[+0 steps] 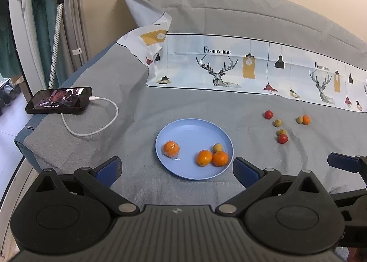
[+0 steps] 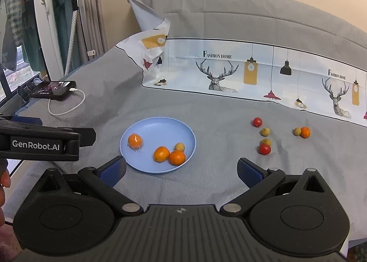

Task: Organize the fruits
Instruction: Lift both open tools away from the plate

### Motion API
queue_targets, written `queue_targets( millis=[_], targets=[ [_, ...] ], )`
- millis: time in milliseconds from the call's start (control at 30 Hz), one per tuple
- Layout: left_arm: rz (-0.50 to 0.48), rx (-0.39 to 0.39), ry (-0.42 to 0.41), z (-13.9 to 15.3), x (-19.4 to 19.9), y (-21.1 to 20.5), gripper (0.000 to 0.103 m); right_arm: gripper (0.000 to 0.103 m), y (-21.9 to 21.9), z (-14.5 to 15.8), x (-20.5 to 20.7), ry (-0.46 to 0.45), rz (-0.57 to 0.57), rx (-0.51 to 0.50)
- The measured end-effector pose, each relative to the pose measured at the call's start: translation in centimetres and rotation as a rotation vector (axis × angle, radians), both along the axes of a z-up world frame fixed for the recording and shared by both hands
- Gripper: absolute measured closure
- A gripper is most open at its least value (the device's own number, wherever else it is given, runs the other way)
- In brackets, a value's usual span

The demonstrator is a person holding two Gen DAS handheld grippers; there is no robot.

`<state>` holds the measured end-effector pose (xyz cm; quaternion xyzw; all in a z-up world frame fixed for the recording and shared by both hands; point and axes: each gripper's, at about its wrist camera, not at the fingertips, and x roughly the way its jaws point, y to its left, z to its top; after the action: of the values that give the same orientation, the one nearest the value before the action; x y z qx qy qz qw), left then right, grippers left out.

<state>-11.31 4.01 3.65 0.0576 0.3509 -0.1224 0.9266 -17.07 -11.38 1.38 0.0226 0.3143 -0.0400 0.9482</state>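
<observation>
A light blue plate (image 1: pixel 183 131) (image 2: pixel 160 126) lies on the grey cloth. It holds a plastic-wrapped orange (image 1: pixel 171 148) (image 2: pixel 134 141), two bare oranges (image 1: pixel 204 157) (image 2: pixel 161 153) side by side and one small yellow-green fruit (image 1: pixel 218 147) (image 2: pixel 179 146). Loose on the cloth to the right lie two red fruits (image 1: pixel 268 114) (image 2: pixel 257 122), several small yellow-green fruits (image 1: pixel 277 122) (image 2: pixel 265 131) and one small orange (image 1: pixel 306 119) (image 2: pixel 305 132). My left gripper (image 1: pixel 177 171) is open and empty, just short of the plate. My right gripper (image 2: pixel 181 171) is open and empty, near the plate's right front.
A phone (image 1: pixel 59 100) (image 2: pixel 52 90) with a white charging cable (image 1: pixel 91 124) lies at the left edge of the surface. A printed deer-pattern cloth (image 1: pixel 240 67) (image 2: pixel 240 69) runs along the back. A window frame and hanging clothes stand at the far left.
</observation>
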Motion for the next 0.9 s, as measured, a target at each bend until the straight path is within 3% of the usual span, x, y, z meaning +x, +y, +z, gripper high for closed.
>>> queue_targets(
  millis=[900],
  targets=[
    [-0.073, 0.046, 0.030, -0.6, 3.5, -5.9, 0.000, 0.001, -5.4, -2.1, 1.5, 0.042, -0.132, 0.113]
  ],
)
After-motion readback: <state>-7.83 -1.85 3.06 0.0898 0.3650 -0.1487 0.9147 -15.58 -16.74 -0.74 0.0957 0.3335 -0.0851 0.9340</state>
